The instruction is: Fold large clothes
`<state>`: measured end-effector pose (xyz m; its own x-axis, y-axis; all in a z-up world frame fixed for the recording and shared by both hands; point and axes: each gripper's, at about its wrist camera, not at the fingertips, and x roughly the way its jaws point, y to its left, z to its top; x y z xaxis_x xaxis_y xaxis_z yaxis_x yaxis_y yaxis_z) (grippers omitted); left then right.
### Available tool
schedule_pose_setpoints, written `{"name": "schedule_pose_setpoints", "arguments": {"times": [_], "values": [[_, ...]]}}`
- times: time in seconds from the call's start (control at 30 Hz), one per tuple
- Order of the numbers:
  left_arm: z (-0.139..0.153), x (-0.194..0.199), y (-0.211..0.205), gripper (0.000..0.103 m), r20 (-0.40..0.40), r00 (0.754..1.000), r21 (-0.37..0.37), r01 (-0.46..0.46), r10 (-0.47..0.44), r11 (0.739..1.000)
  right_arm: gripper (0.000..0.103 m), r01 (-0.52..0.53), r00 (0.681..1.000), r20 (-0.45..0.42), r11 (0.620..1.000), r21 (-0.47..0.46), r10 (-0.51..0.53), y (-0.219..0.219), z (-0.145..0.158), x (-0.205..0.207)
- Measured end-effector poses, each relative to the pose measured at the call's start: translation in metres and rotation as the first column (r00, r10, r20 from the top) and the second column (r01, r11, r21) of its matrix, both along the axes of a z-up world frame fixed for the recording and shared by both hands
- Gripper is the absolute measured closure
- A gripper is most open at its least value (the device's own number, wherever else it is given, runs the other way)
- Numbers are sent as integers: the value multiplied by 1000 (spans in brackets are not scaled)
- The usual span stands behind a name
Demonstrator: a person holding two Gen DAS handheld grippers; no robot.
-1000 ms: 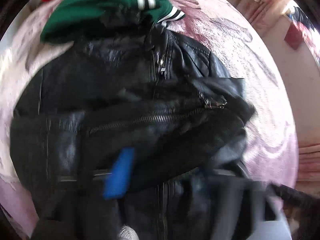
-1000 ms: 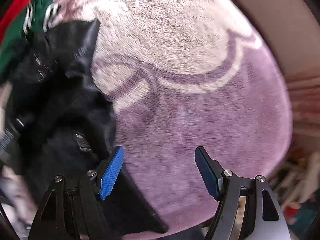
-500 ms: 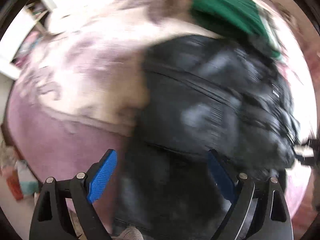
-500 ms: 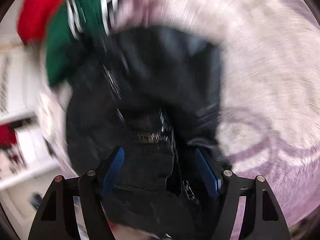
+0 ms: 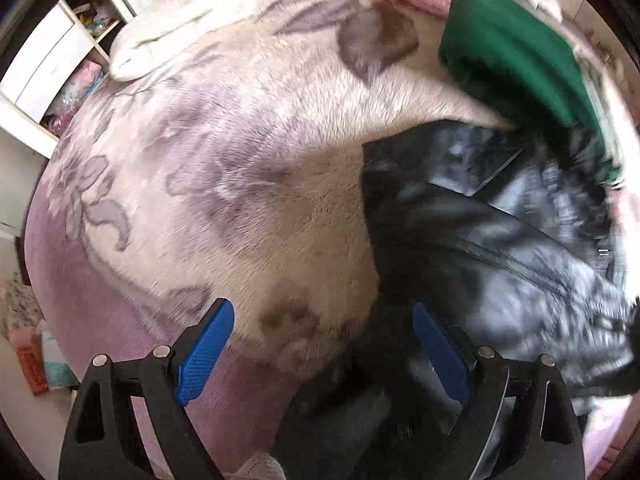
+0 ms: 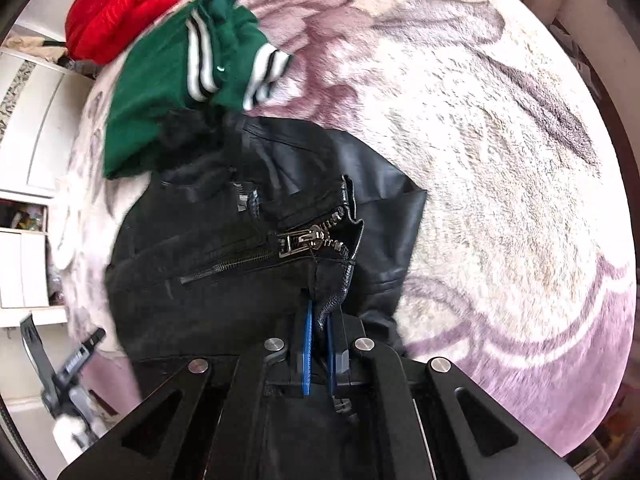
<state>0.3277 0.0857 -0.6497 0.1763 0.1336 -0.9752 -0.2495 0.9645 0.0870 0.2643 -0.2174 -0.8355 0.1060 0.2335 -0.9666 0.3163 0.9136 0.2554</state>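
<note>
The black leather jacket [image 6: 256,248] lies crumpled on a fluffy purple-and-cream flowered blanket [image 6: 480,160], its glossy panels creased and folded over one another. A metal zipper [image 6: 308,240] with its pull showing runs across the folded front, just ahead of the right gripper [image 6: 318,344]. That gripper's blue fingers [image 6: 307,344] are clenched on the jacket's zippered edge, which rises in a narrow dark strip out of the pinch.

In the left wrist view the jacket [image 5: 500,240] spreads ahead of and beyond the right-hand finger, blurred, with pale sheen on its folds. The left gripper [image 5: 320,344] is spread wide and grasps nothing; its left finger [image 5: 204,352] stands over bare blanket [image 5: 240,160] and its right finger over the jacket's edge.

Past the jacket's far end lies a green garment [image 6: 168,92] with white and dark striped cuffs, touching the jacket, and beyond it a red garment [image 6: 124,12]. White shelving [image 5: 60,60] stands off the blanket's far left.
</note>
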Motion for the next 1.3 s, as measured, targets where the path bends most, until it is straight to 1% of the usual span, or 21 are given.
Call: {"name": "schedule_pose_setpoints", "arguments": {"times": [0.07,0.1,0.17,0.23,0.3,0.4,0.47,0.5,0.53,0.57,0.67,0.73,0.77,0.87,0.97,1.0,1.03,1.1,1.17,1.23,1.3], "values": [[-25,12,-1,8,-45,999,66,19,-16,998,95,-11,995,-96,1000,29,14,-3,-39,4],[-38,17,2,3,-68,997,80,27,-22,996,84,-16,987,-159,998,54,25,-5,-56,4],[-46,23,17,0,-86,996,23,4,-2,1000,79,35,971,-238,993,111,-7,-13,-63,1],[-42,26,25,0,-108,994,-17,15,-17,1000,72,53,971,-239,992,115,-24,-12,-54,5],[-27,23,27,0,-87,996,-10,34,-34,999,68,46,975,-218,997,65,-30,-18,-31,-1],[0,20,20,0,-35,996,18,80,-80,997,68,33,988,-153,999,22,-29,-19,-5,-9],[7,21,13,0,-14,995,34,99,-99,995,68,27,995,-97,998,50,-22,-12,-2,-10],[5,23,9,0,-16,994,31,108,-108,994,72,20,997,-73,997,80,-14,-7,-2,-10],[0,25,6,0,-25,993,25,115,-114,993,87,10,997,-73,996,90,-4,0,-10,-8],[-10,27,3,0,-45,993,30,114,-113,993,92,-11,996,-87,994,105,20,7,-15,-8],[-46,33,0,0,-91,988,44,128,-124,991,93,-83,982,-161,992,95,97,25,-44,-4],[-49,35,5,0,-81,990,7,118,-117,993,103,-136,960,-239,989,63,147,29,-77,-1],[-48,37,6,0,-98,988,-8,121,-121,993,103,-111,958,-259,991,74,126,26,-84,-1],[-28,34,12,0,-101,984,-50,140,-145,989,103,-14,970,-240,997,82,34,15,-55,-6],[-3,17,13,0,-71,981,-81,175,-181,981,78,19,981,-192,1000,10,-16,5,-19,-37],[1,11,12,0,-64,979,-79,187,-192,979,61,27,978,-209,999,-23,-31,3,-20,-48],[4,4,9,0,-62,976,-71,203,-208,977,54,29,970,-241,999,-44,-39,2,-28,-57],[-8,-3,2,0,-93,966,-77,236,-243,969,54,39,942,-331,997,-71,-61,2,-56,-72],[-36,-3,3,0,-148,958,-99,231,-244,968,58,80,923,-371,994,-81,-104,1,-80,-81],[-54,4,14,0,-161,964,-178,182,-211,967,73,129,922,-354,987,-99,-156,-1,-86,-83],[-60,14,26,0,-162,971,-250,133,-177,959,75,151,929,-315,975,-162,-196,2,-82,-84]]}}
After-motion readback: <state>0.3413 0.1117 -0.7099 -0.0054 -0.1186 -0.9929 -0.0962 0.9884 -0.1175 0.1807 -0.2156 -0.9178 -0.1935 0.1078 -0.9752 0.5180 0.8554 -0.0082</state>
